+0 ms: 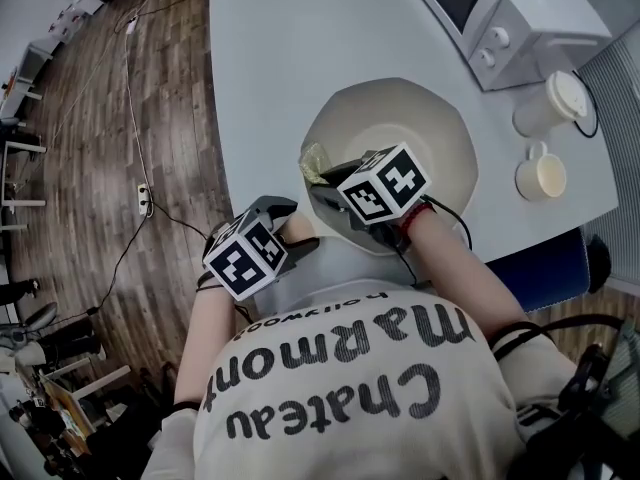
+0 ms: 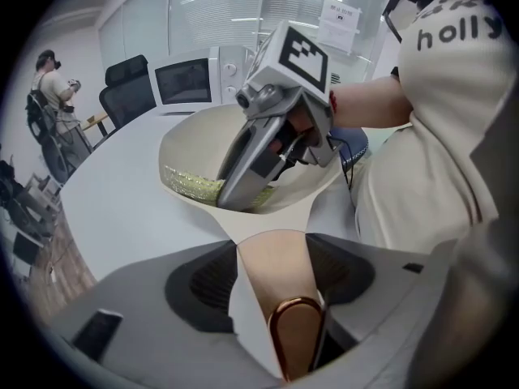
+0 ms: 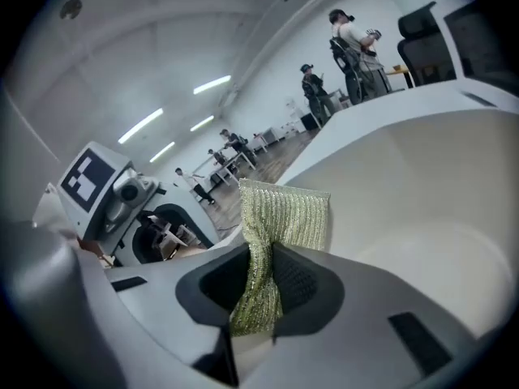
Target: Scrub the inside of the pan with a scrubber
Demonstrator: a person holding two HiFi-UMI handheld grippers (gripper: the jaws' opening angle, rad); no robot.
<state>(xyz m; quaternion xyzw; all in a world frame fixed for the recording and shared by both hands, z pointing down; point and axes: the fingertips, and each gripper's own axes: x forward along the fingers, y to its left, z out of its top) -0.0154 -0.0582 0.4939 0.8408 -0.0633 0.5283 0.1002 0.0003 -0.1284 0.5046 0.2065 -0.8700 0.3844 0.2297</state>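
The left gripper (image 2: 274,254) is clamping its 2 jaws on the pan handle (image 2: 284,298), at the near edge of the white table (image 1: 270,58). The cream pan (image 1: 420,118) is sitting on the table close to the person. The right gripper (image 3: 263,270) is pinching a yellow-green scrubber (image 3: 280,217) and holding it at the pan's left inner wall. A microwave (image 1: 500,8) is standing far right. A lidded cup (image 1: 552,103) and a mug (image 1: 540,176) are sitting right of the pan.

My left gripper (image 2: 276,254) and right gripper (image 3: 263,270) are grey, each topped by a black-and-white marker cube (image 1: 385,183); the shirt (image 1: 350,408) is cream, dark-lettered.
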